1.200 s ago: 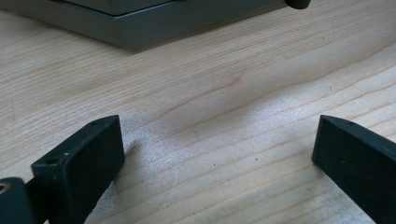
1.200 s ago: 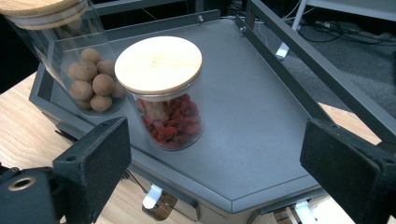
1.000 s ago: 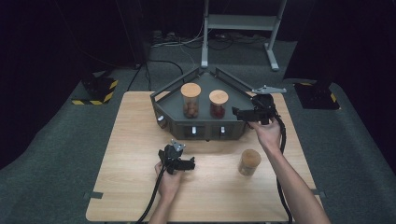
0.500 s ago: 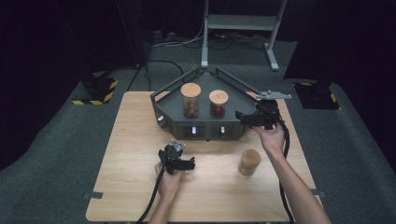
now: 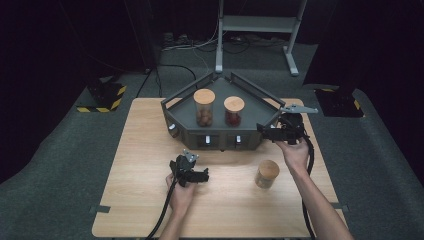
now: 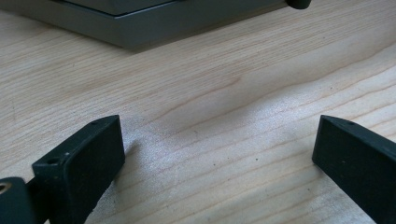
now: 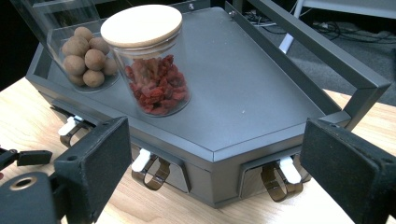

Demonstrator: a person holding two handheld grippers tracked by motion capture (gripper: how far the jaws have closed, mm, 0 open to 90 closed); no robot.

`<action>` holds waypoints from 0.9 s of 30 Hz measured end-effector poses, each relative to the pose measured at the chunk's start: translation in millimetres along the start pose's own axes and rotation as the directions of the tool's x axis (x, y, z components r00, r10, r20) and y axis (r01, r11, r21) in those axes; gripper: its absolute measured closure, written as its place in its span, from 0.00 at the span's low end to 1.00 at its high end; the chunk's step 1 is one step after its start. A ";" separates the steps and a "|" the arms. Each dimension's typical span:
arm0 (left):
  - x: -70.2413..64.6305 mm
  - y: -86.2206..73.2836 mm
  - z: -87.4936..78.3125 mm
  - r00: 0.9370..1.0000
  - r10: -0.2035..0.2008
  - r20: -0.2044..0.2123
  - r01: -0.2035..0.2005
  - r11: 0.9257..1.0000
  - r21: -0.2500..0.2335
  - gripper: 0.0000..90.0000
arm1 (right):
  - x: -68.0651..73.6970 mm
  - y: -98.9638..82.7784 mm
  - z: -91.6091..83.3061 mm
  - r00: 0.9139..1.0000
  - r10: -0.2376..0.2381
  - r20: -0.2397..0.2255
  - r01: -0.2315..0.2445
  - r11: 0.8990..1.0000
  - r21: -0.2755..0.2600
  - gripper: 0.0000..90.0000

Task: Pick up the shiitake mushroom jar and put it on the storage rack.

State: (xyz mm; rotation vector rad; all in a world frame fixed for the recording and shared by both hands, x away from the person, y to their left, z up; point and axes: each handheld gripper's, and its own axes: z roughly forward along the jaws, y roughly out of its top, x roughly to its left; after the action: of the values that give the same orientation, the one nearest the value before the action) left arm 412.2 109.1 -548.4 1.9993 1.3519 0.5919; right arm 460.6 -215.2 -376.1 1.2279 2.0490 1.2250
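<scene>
Two claws work over the wooden surface [image 5: 140,200]. The left claw [image 5: 192,175], nearest, rests low with jaws spread wide and nothing between them. Three cork-lidded jars: one [image 5: 266,173] stands alone on the surface, near the right hand, its contents hard to make out. The right claw [image 5: 265,130] hangs open and empty at the grey tray's [image 5: 250,112] right corner. On the tray stand the jar of brown balls [image 5: 204,107] and the jar of red pieces [image 5: 234,110].

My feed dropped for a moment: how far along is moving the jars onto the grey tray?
Two lidded jars already stand on the grey tray. The right gripper hovers open and empty at the tray's right front edge. The third jar is left on the table; the left gripper rests open.
</scene>
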 end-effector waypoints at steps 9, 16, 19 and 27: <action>0.0 0.0 0.0 1.000 0.000 0.000 0.000 1.000 0.000 0.02 | -1.8 -7.1 -1.4 1.000 -0.005 0.002 0.005 1.000 0.007 0.10; 0.0 0.0 0.0 1.000 0.000 0.000 0.000 1.000 0.000 0.02 | -3.2 -12.1 -3.2 1.000 -0.005 -0.003 0.005 1.000 0.010 0.10; 0.0 0.0 0.0 1.000 0.000 0.000 0.000 1.000 0.000 0.02 | -3.7 -14.2 -5.1 1.000 -0.004 -0.003 0.004 1.000 0.004 0.10; -0.1 0.0 0.0 1.000 -0.002 0.001 0.002 1.000 0.000 0.02 | -4.8 -20.3 -8.4 1.000 -0.005 -0.009 0.005 1.000 -0.008 0.10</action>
State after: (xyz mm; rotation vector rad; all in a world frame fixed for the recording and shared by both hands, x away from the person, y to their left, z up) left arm 412.2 108.9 -548.4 1.9977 1.3533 0.5904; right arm 447.5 -227.5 -389.7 1.2155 2.0501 1.2374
